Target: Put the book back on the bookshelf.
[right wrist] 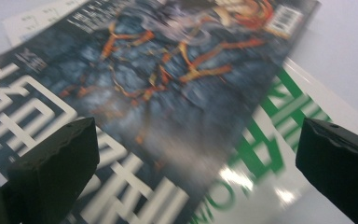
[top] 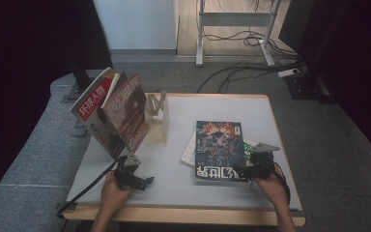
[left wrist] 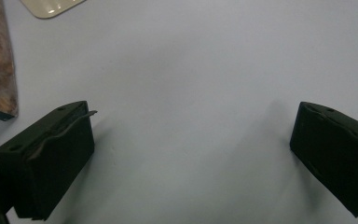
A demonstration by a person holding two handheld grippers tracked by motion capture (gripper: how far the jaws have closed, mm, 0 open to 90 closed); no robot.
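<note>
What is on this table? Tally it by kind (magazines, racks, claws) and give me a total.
Standing magazines: 2
Flat magazines: 3
Rack: 1
Claws: 2, left claw and right claw
Total: 8

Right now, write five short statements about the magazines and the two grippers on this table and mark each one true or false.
1. The right gripper is open above the dark blue magazine. True.
2. The dark blue magazine stands upright in the rack. False: it lies flat on the table, on top of other flat magazines.
3. The left gripper is shut on a magazine. False: its jaws are wide apart over bare table.
4. Two magazines lean beside the white rack. True.
5. A green-and-white magazine lies under the dark blue one. True.
</note>
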